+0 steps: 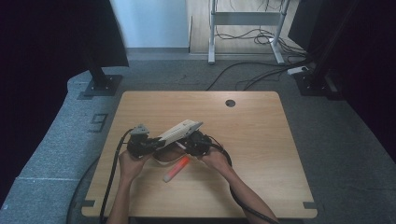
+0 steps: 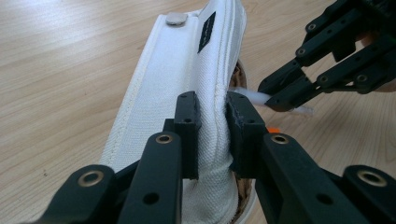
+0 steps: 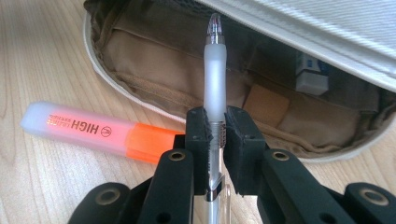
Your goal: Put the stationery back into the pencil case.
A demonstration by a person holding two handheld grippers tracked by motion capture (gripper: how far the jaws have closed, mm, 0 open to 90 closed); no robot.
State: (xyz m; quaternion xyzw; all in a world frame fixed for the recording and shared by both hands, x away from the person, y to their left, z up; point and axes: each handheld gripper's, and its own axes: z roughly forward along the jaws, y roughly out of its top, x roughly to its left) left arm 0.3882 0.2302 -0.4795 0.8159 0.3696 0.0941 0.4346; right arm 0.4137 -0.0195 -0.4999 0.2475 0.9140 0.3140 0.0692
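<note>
Left gripper (image 2: pixel 212 126): its jaws were closed tight on the raised white flap of the pencil case (image 2: pixel 187 84), the fabric bunched between the two pads.
Pencil case: it ran straight ahead from the left fingers, flap lifted and a snap button near its far end; on the table (image 1: pixel 261 140) it lay between the two hands.
Right gripper (image 3: pixel 219 135): its jaws were closed on a translucent pen (image 3: pixel 214 74), gripped partway down the barrel.
Pen: it stood out beyond the right fingers, tip over the case's open tan lining.
Eraser (image 3: pixel 312 73): it sat inside the case, ahead and right of the right fingers.
Highlighter (image 3: pixel 93 131): the orange marker lay on the wood just left of the right fingers, outside the case.
</note>
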